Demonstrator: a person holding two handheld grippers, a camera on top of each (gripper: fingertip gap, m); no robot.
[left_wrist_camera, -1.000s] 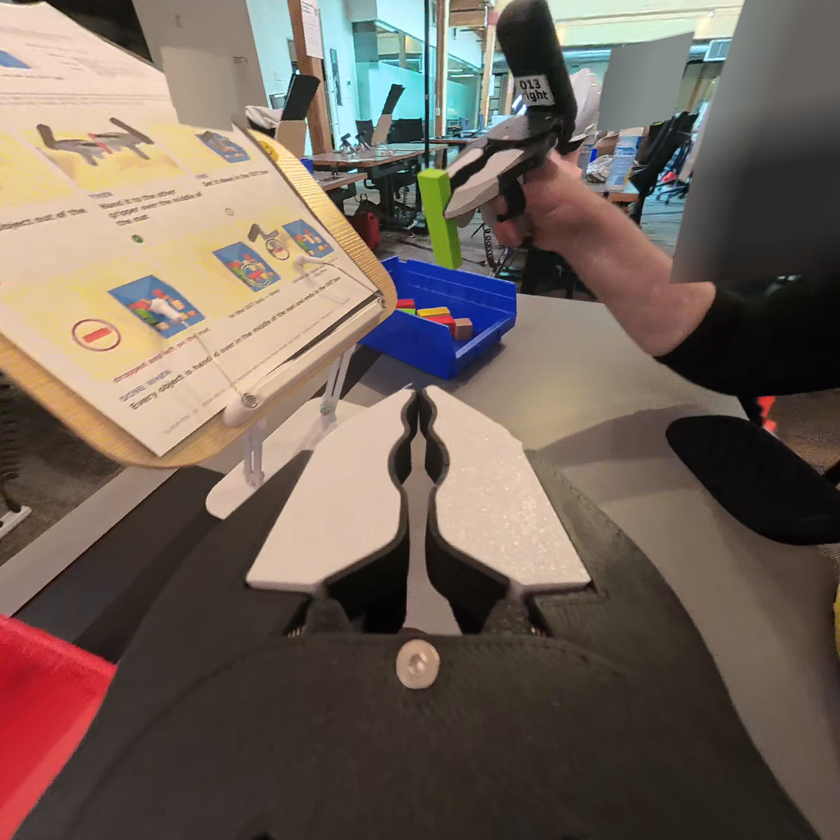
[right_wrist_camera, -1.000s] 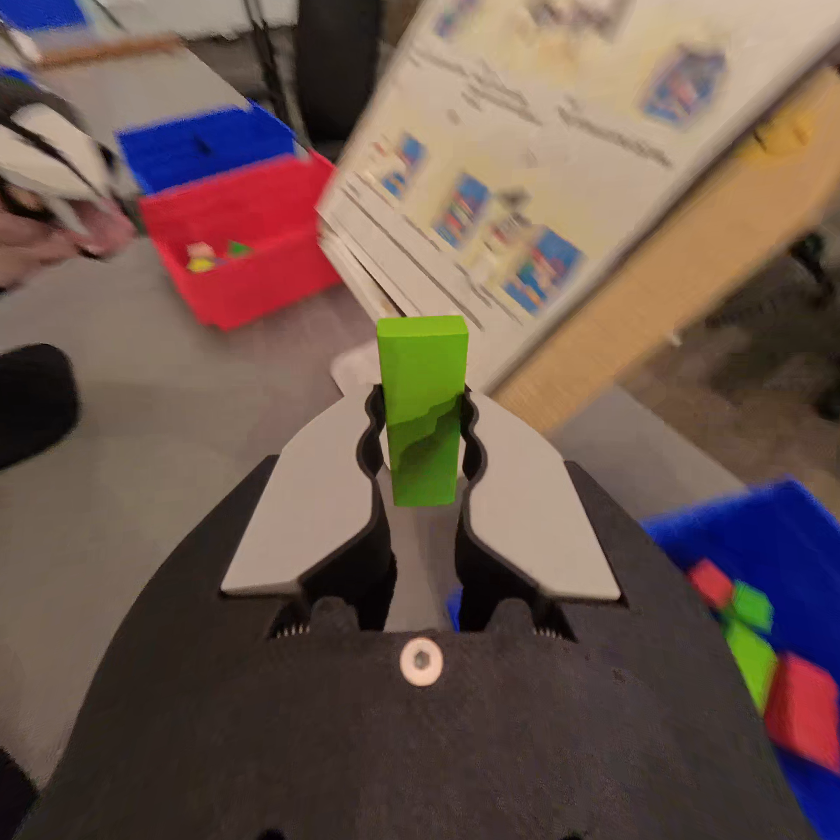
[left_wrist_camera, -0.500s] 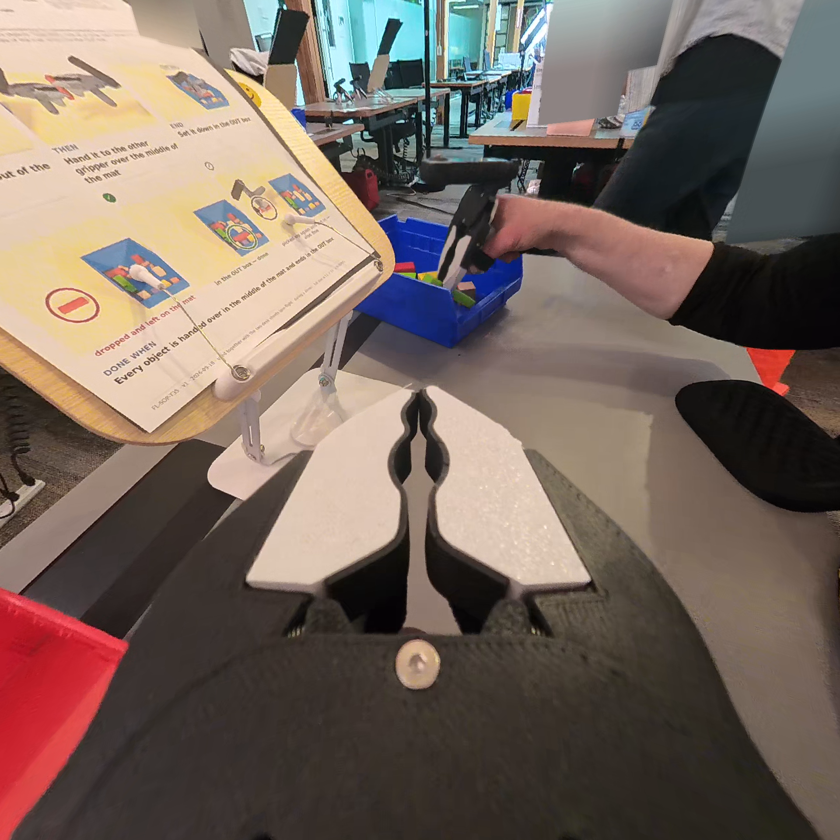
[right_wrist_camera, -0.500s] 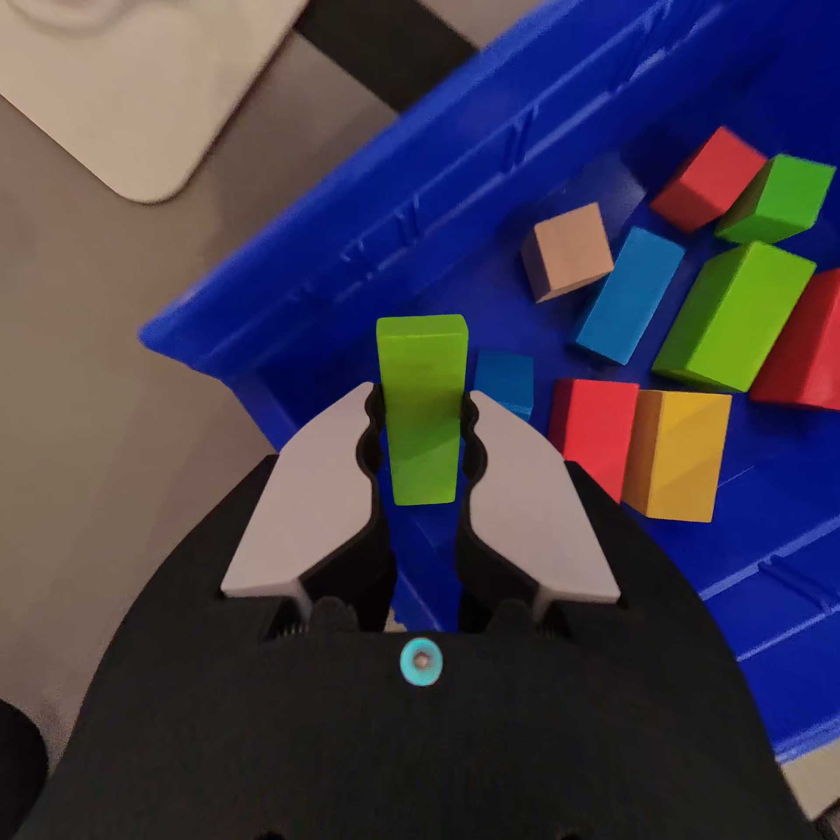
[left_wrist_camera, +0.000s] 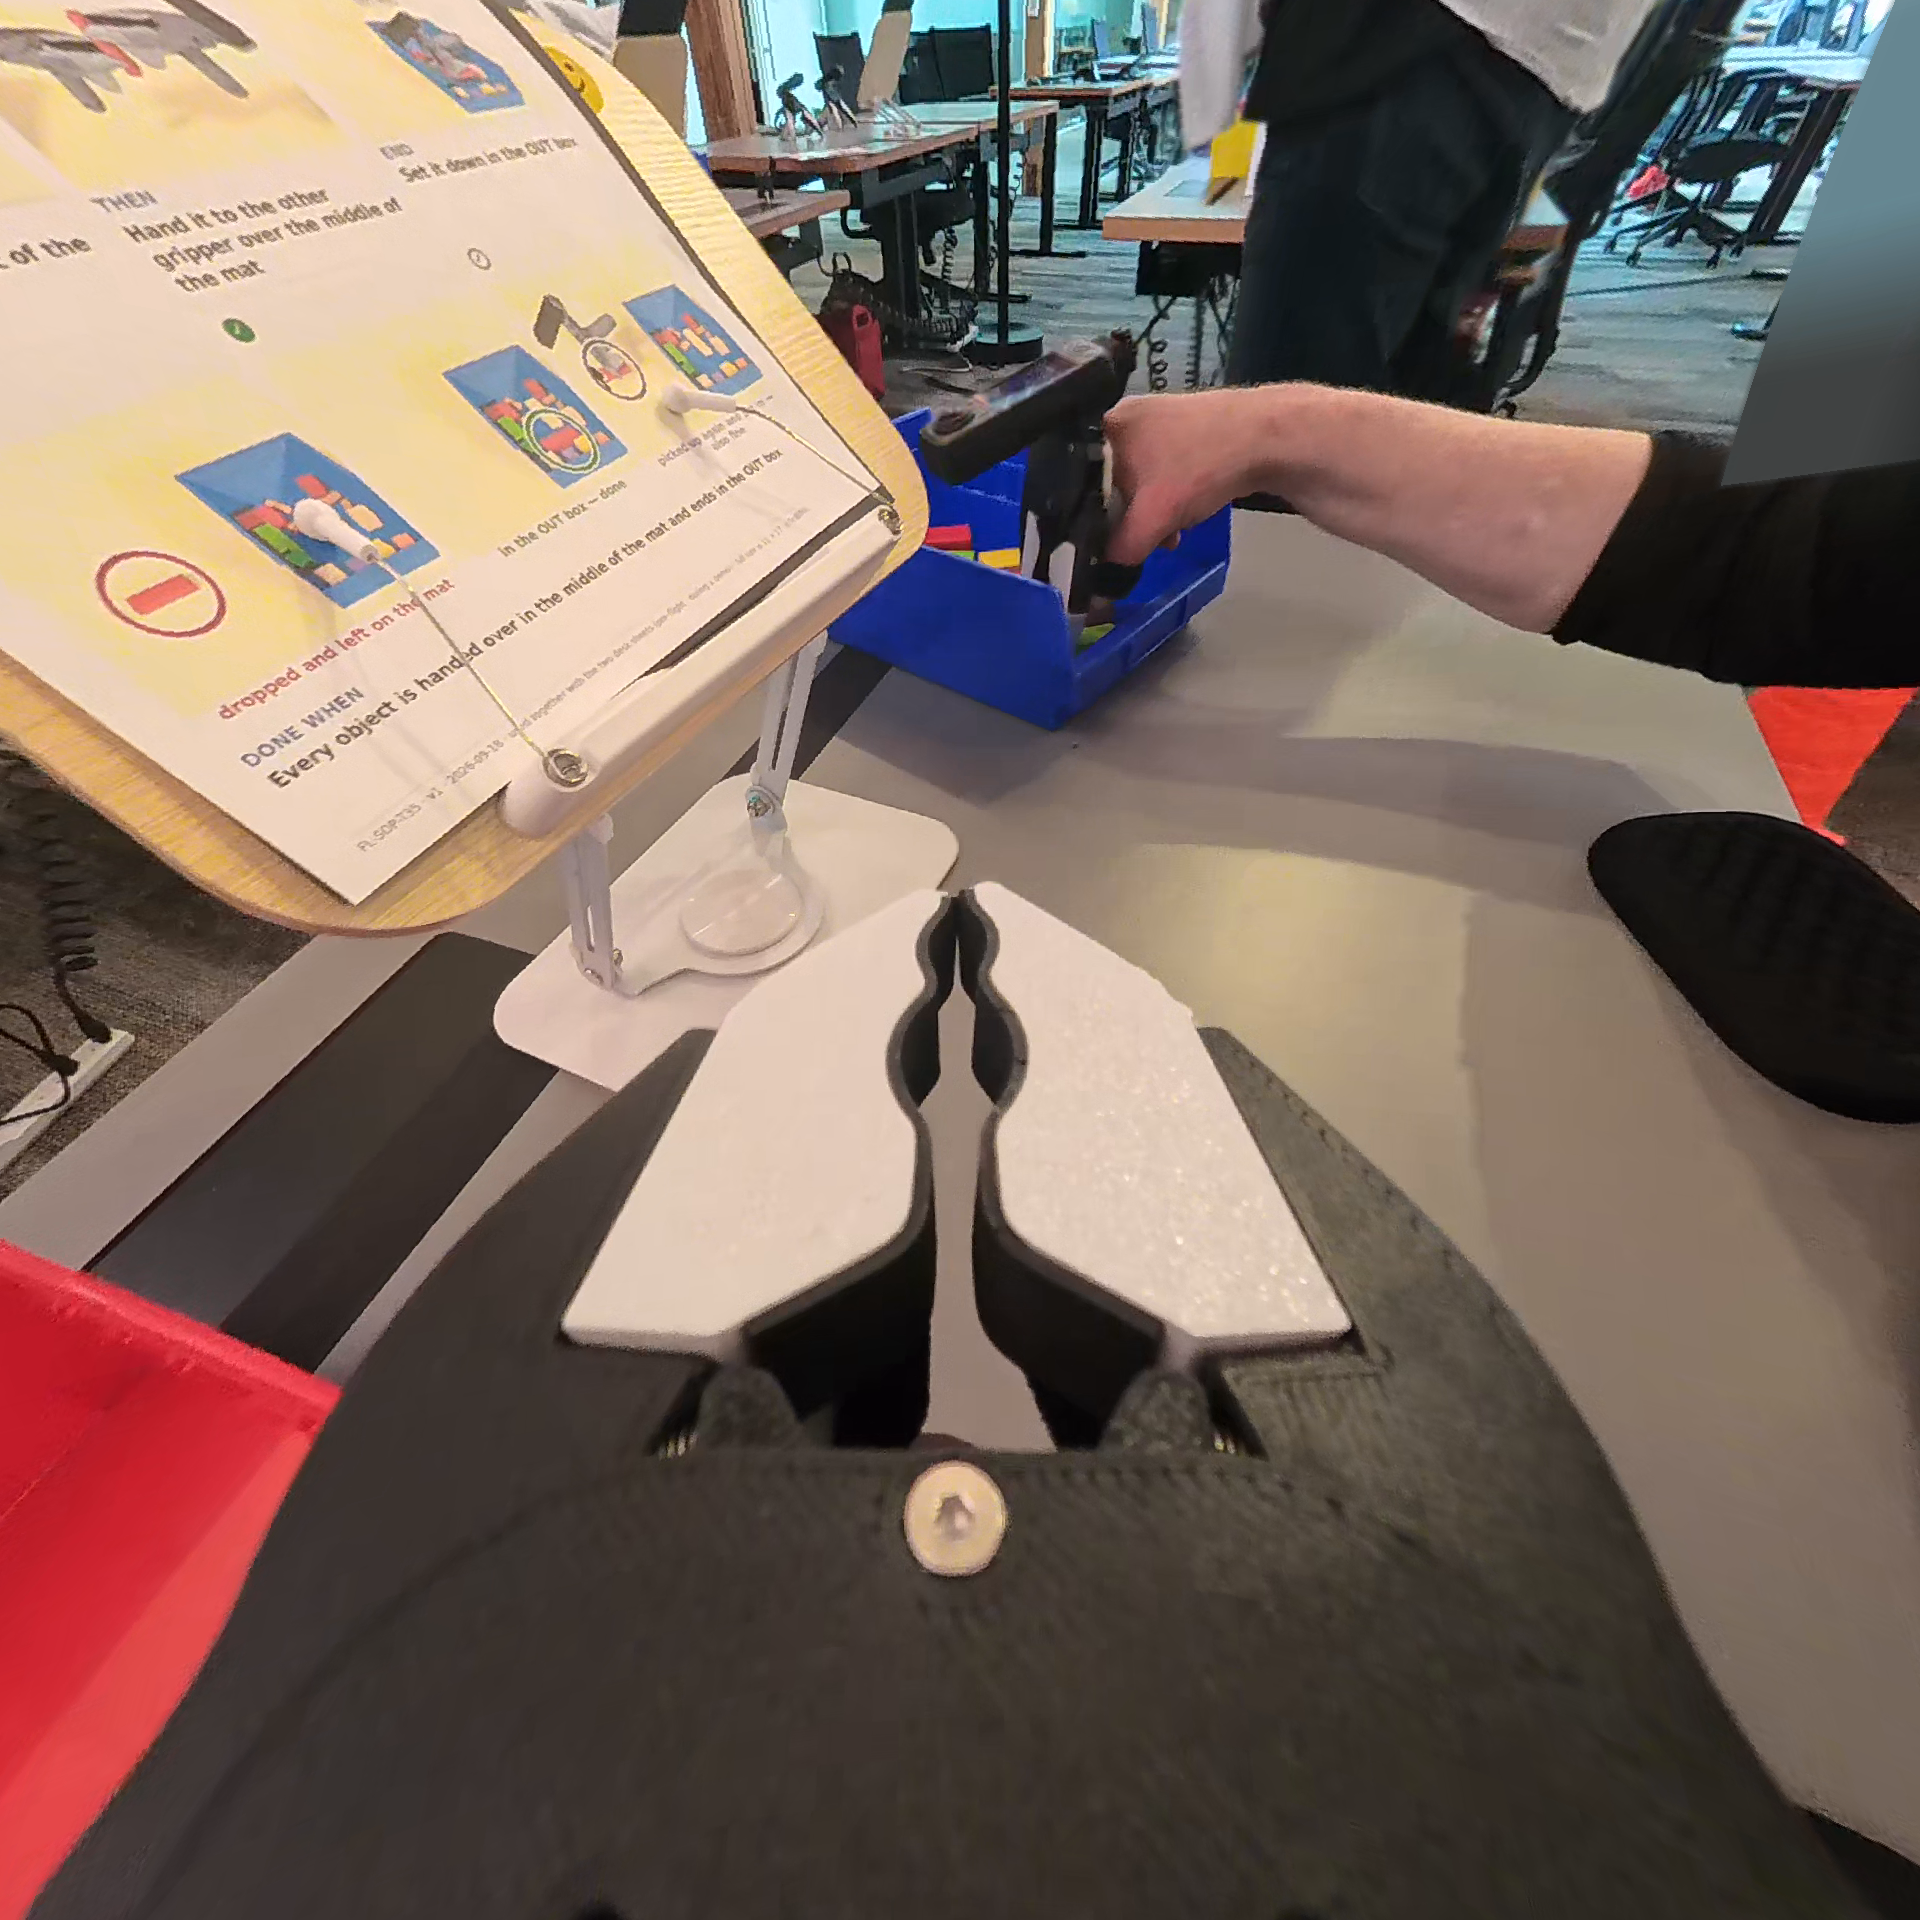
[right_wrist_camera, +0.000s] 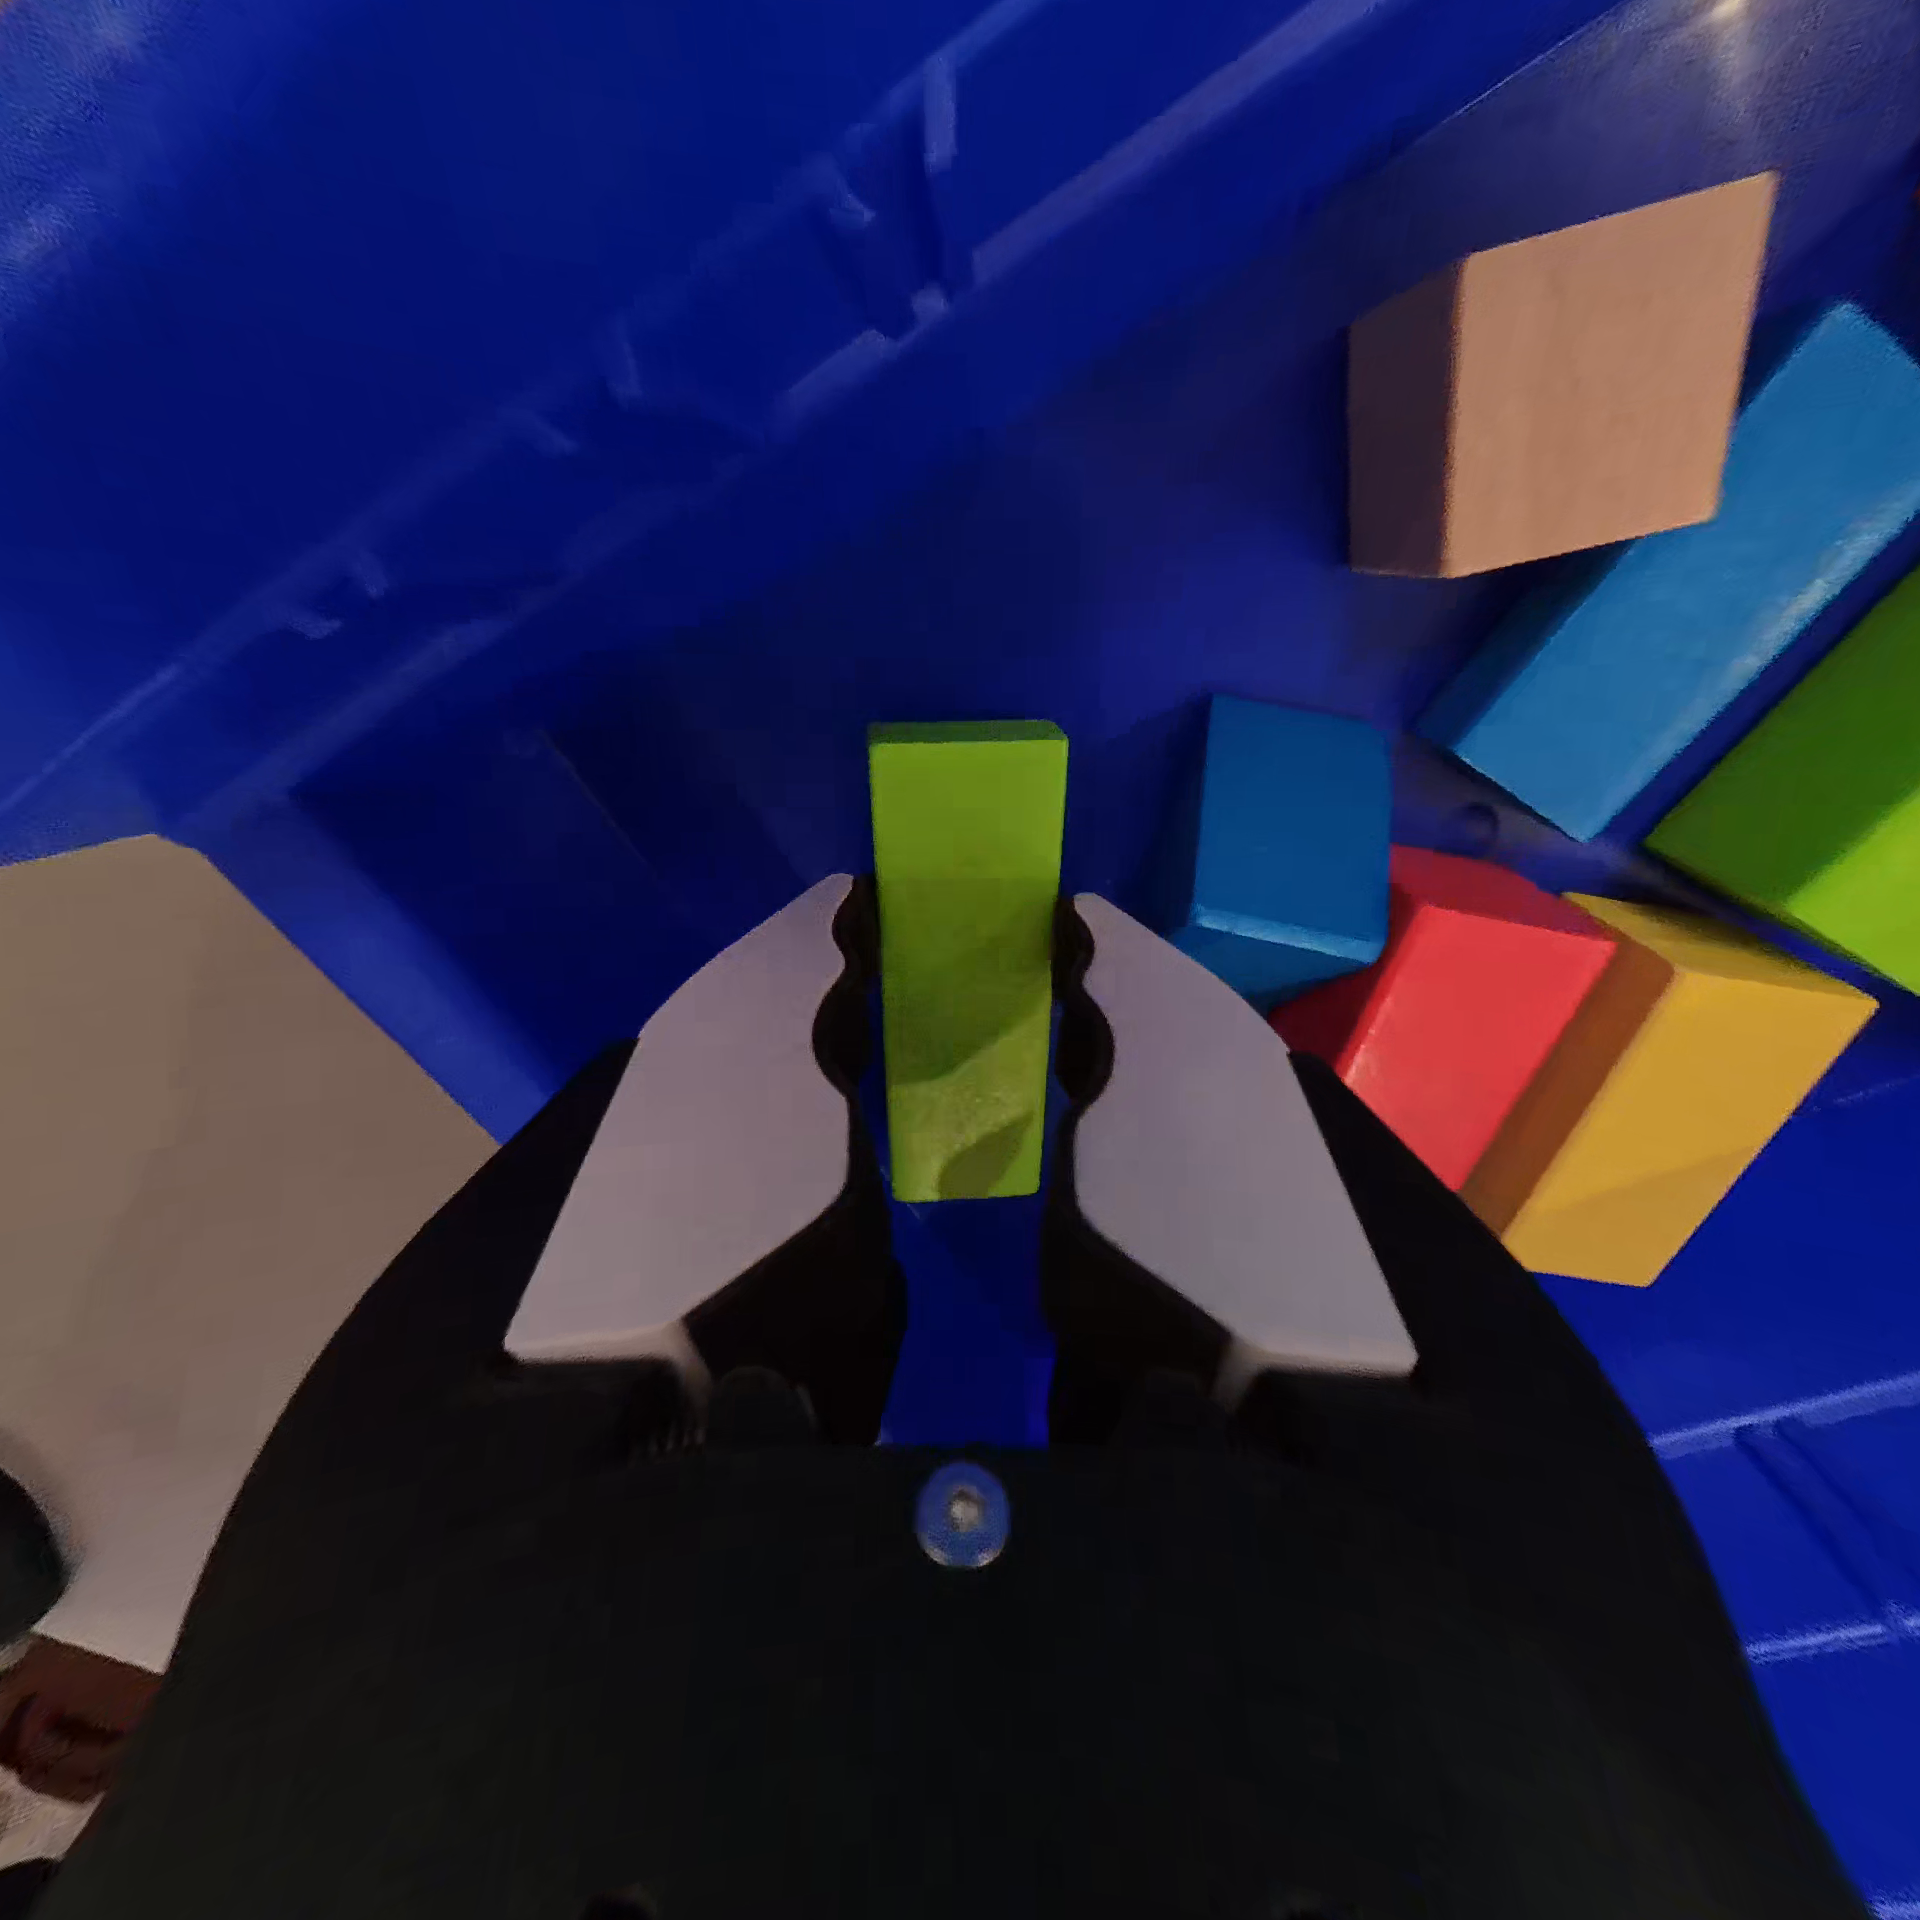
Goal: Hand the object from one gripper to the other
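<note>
Green block (right_wrist_camera: 961,935), long and flat, stands end-out between the right tongs (right_wrist_camera: 961,904), both pads pressed on its sides, its far end poking past the fingertips. It hangs inside the blue bin (right_wrist_camera: 520,416), low near the bin floor.

Grey tabletop (left_wrist_camera: 1299,935) carries the blue bin at its far side. Wooden document stand (left_wrist_camera: 727,260) with a printed instruction sheet leans just left of the bin, white base on the tabletop. Red bin (left_wrist_camera: 125,1507) sits well nearer than the blue bin, at the near left corner.

Left tongs (left_wrist_camera: 956,904) hover over the tabletop, well short of the blue bin, pressed together on nothing.

In the blue bin, right of the green block: yellow block (right_wrist_camera: 1683,1101), red block (right_wrist_camera: 1455,997), two blue blocks, tan cube (right_wrist_camera: 1558,384).
</note>
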